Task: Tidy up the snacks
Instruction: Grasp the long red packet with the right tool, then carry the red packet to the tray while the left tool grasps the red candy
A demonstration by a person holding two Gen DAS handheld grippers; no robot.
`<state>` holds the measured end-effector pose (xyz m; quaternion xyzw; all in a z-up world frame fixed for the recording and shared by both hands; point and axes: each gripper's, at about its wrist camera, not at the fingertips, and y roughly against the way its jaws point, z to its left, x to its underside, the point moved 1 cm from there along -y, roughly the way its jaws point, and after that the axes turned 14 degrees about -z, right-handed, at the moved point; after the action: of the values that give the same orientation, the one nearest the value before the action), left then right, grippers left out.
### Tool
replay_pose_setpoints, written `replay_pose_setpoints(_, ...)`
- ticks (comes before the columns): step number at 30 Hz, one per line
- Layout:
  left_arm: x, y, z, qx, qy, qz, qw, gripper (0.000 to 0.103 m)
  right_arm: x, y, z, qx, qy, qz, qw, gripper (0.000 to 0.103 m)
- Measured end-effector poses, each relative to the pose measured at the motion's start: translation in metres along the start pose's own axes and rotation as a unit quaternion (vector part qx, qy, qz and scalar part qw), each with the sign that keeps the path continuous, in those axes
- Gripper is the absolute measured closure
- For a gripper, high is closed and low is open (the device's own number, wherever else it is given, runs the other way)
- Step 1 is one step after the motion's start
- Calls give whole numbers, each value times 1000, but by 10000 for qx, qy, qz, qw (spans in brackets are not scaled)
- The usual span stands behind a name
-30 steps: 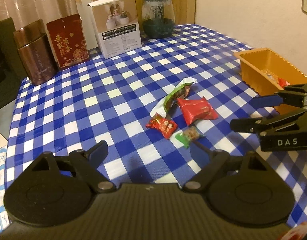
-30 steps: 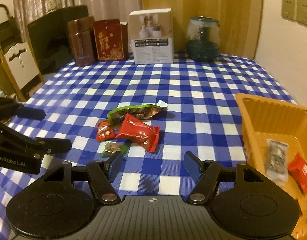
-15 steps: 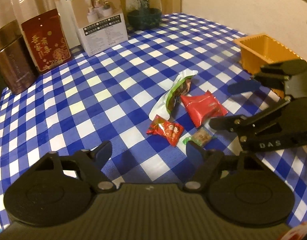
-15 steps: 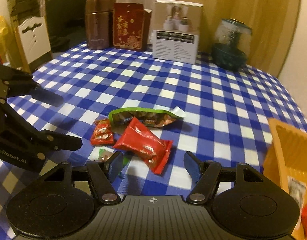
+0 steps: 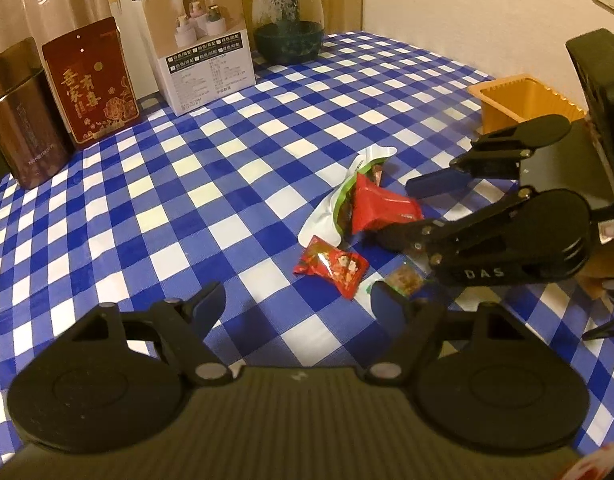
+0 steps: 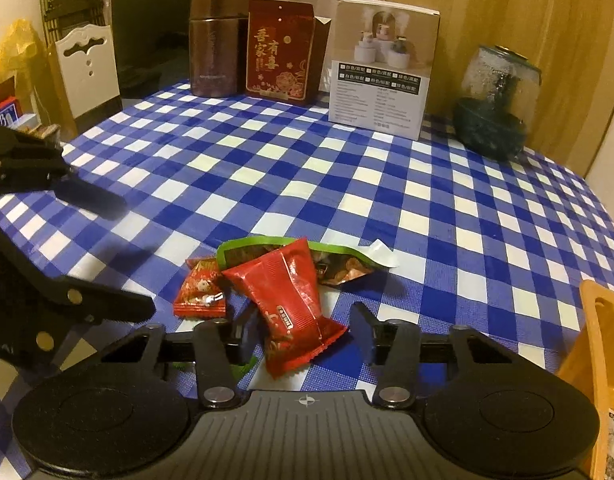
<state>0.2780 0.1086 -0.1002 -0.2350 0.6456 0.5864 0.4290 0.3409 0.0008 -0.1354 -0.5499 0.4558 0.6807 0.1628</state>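
A: Snack count on the blue-and-white checked tablecloth [image 6: 387,184]?

B: Four, clustered at centre. Large red foil packet [image 6: 285,300], long green-edged pouch [image 6: 331,262], small red printed candy wrapper [image 6: 201,290], small green-ended bar [image 5: 401,280].

A: Orientation?

B: Right wrist view: red packet's long axis runs 11 to 5, tilted over the pouch. Pouch lies 9 to 3.

A: Containers?

B: One orange plastic tray [image 5: 519,100], at 3 o'clock from the cluster. It holds wrapped snacks; count unclear.

A: Claws?

B: Right gripper [image 6: 301,330] closing, red packet between its jaws; can't tell if the pads press yet. Left gripper [image 5: 297,304] wide apart, nothing in it, at 6 o'clock of the cluster.
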Motion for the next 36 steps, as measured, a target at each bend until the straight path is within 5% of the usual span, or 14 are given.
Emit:
replay_pose_setpoints(2, 0, -1, 0, -13, 39, 4, 10000, 25, -1, 2, 1, -63, 2, -7, 10000, 69)
replay_pose_setpoints(8, -1, -6, -4, -18, 302, -20, 9995, 26, -1, 16, 0, 139, -288, 168, 9993, 72)
replay_pose_setpoints(18, -7, -27, -16, -131, 778, -17, 9969, 56, 1, 51, -14, 697, -901, 346, 9929, 72)
replay_pose_setpoints(24, -8, -39, -13, -301, 1258, 39, 9916, 63, 4, 55, -20, 768, -1035, 337, 9911, 72)
replay_pose_setpoints(36, 5, -28, -11, -576, 1004, 125, 9932, 78, 3, 60, -20, 766, -1101, 273, 9906, 72)
